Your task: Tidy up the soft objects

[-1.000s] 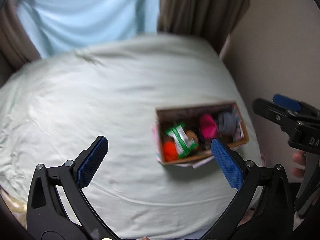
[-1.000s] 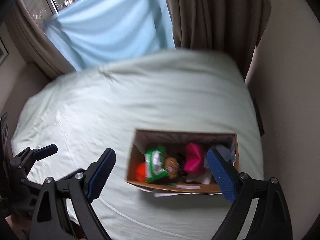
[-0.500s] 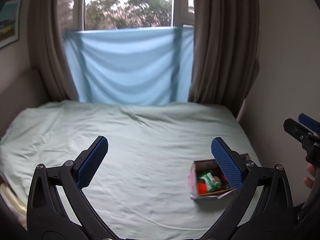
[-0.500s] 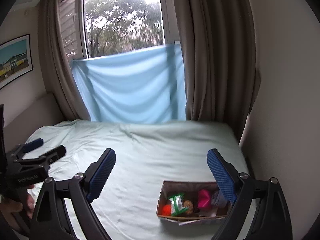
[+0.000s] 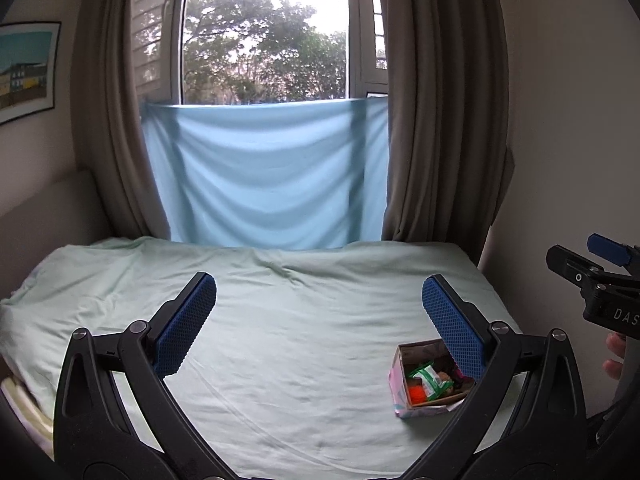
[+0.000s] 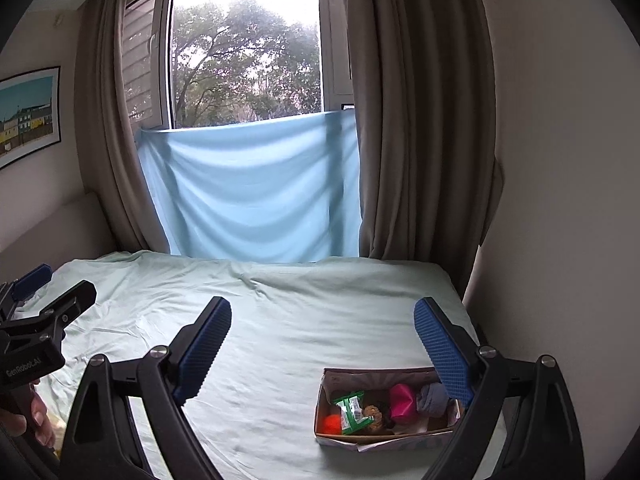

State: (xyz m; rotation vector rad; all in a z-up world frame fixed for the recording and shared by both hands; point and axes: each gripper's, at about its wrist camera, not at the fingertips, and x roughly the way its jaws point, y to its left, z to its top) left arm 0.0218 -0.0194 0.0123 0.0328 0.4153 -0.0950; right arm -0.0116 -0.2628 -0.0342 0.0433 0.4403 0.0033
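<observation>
I'm looking over the pale green bed (image 6: 280,320); the cardboard box (image 6: 340,438) of soft toys is sitting near its right edge. I'm holding my left gripper (image 5: 320,320) and right gripper (image 6: 322,340) above it, fingers spread wide and gripping nothing

Can read "DAS" on the right gripper (image 5: 612,312) body, "GenRobot.AI" on the left gripper (image 6: 28,364) body.

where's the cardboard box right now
The cardboard box sits on the pale green bed sheet near the bed's right edge, low right in both views, partly behind each gripper's right finger.
</observation>
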